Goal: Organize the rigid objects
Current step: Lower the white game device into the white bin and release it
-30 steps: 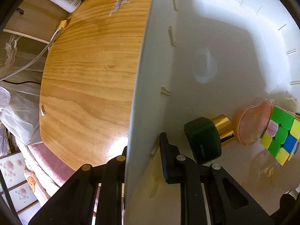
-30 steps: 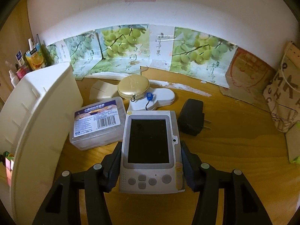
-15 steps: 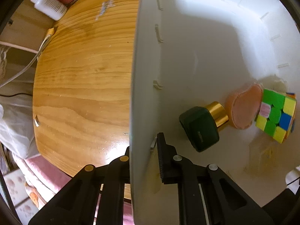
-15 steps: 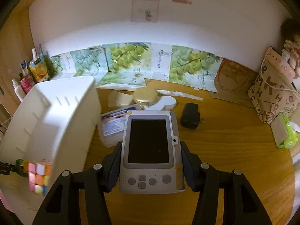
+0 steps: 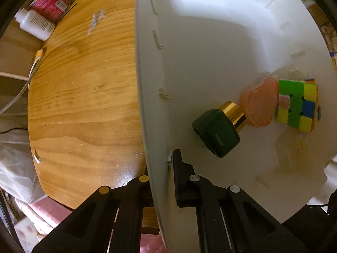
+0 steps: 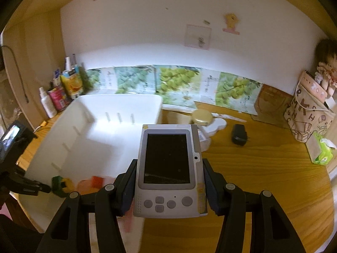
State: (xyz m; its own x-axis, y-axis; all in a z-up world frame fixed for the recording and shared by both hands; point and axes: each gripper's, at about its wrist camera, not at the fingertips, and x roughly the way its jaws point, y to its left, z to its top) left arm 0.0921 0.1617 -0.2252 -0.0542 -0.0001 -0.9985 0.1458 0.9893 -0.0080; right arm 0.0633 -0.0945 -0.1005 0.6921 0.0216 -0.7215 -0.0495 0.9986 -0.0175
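My left gripper (image 5: 160,164) is shut on the near wall of a white plastic bin (image 5: 210,48), one finger inside and one outside. Inside the bin lie a dark green bottle with a gold collar (image 5: 219,126), a round pink case (image 5: 261,105) and a colourful puzzle cube (image 5: 297,107). My right gripper (image 6: 168,175) is shut on a grey handheld electronic device (image 6: 168,168) and holds it above the bin's right edge (image 6: 118,113). The left gripper (image 6: 23,181) shows at the left of the right wrist view.
On the wooden table (image 6: 263,168) lie a black charger (image 6: 239,135), a round gold case (image 6: 202,117) on a white object, and a green tissue pack (image 6: 322,151). Bottles and cartons (image 6: 61,97) stand at the back left. A patterned bag (image 6: 307,113) stands at the right.
The right gripper has risen and moved left with the device, from over the table to above the bin. The bin has shifted in the left gripper's hold.
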